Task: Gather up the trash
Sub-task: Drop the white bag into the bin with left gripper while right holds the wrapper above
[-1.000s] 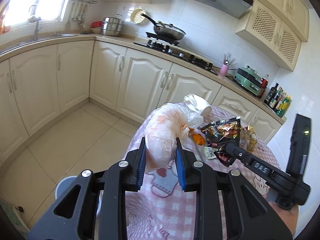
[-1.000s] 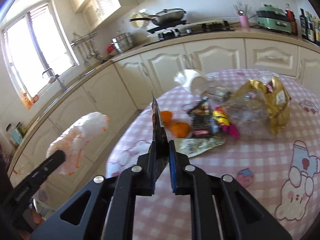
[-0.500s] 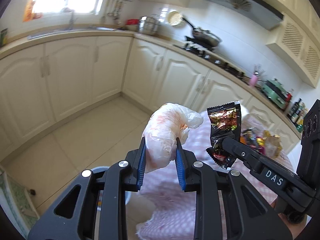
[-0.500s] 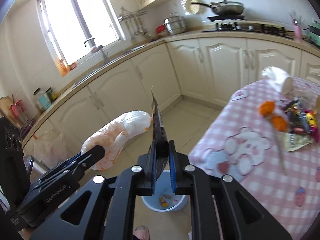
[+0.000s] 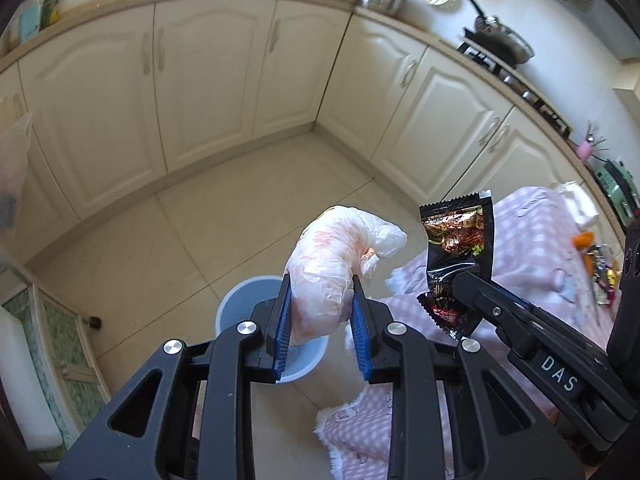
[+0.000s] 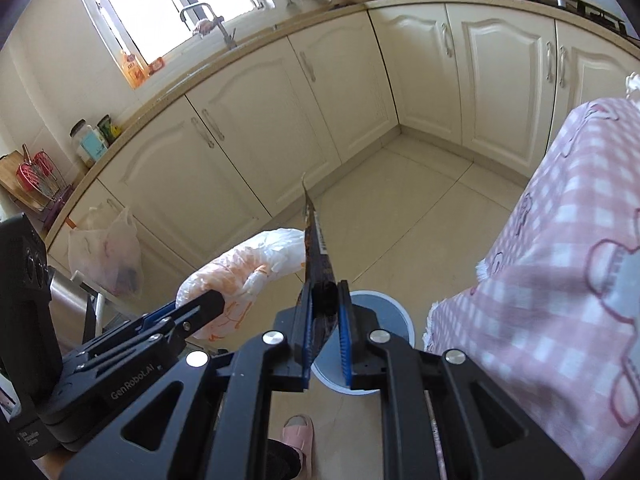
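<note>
My left gripper point(image 5: 322, 312) is shut on a crumpled white plastic bag point(image 5: 340, 256) with orange print. It hangs above a light blue trash bin point(image 5: 240, 304) on the floor. My right gripper point(image 6: 324, 312) is shut on a black snack wrapper point(image 6: 318, 256), seen edge-on above the same bin point(image 6: 384, 308). In the left wrist view the wrapper point(image 5: 456, 248) stands right of the bag. In the right wrist view the bag point(image 6: 248, 268) is left of the wrapper.
A table with a pink checked cloth point(image 5: 532, 248) stands to the right, its edge close to the bin, with more trash point(image 5: 596, 264) on top. Cream cabinets point(image 5: 200, 80) line the tiled floor. A plastic bag point(image 6: 108, 256) hangs at the left. A pink slipper point(image 6: 298, 436) is below.
Both grippers have swung away from the table and tilted down toward the floor, carrying the bag and the wrapper. The bin now lies directly under them.
</note>
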